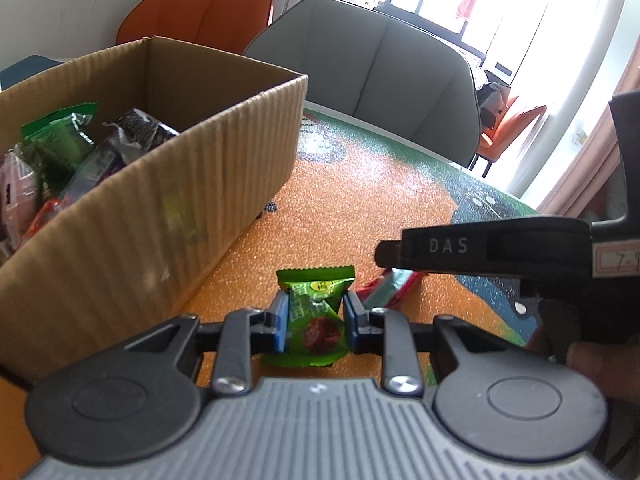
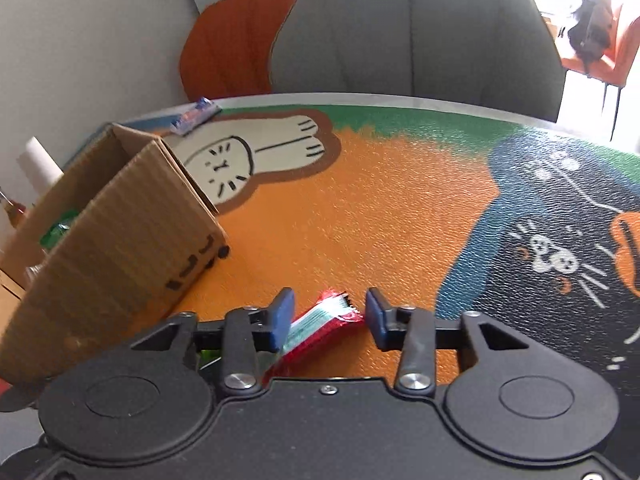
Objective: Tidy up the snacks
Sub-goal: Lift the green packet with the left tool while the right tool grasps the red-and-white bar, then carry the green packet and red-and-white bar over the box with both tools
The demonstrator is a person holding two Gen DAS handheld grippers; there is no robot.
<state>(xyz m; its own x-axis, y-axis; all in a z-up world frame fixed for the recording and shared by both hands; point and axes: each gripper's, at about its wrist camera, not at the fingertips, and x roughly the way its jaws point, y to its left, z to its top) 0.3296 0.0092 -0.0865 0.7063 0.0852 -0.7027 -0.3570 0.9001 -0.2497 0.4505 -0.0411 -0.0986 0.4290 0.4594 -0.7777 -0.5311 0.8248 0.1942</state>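
My left gripper [image 1: 316,306] is shut on a green snack packet [image 1: 318,320], blue pads pressing both its sides, just above the orange mat. The open cardboard box [image 1: 168,184] stands directly to its left and holds several wrapped snacks [image 1: 60,152]. A red and green snack bar [image 2: 320,326] lies slanted on the mat between the blue pads of my right gripper [image 2: 330,312]. The jaws stand apart, with a gap showing at the right pad. In the left wrist view the bar [image 1: 390,286] lies under a black finger [image 1: 440,246] of the right gripper.
The box [image 2: 120,232] sits left of the right gripper. A blue and white packet [image 2: 196,116] lies at the table's far edge. A grey chair [image 2: 412,28] and an orange chair [image 2: 232,44] stand behind the cartoon-printed mat [image 2: 380,200]. A white paper roll [image 2: 40,160] rises behind the box.
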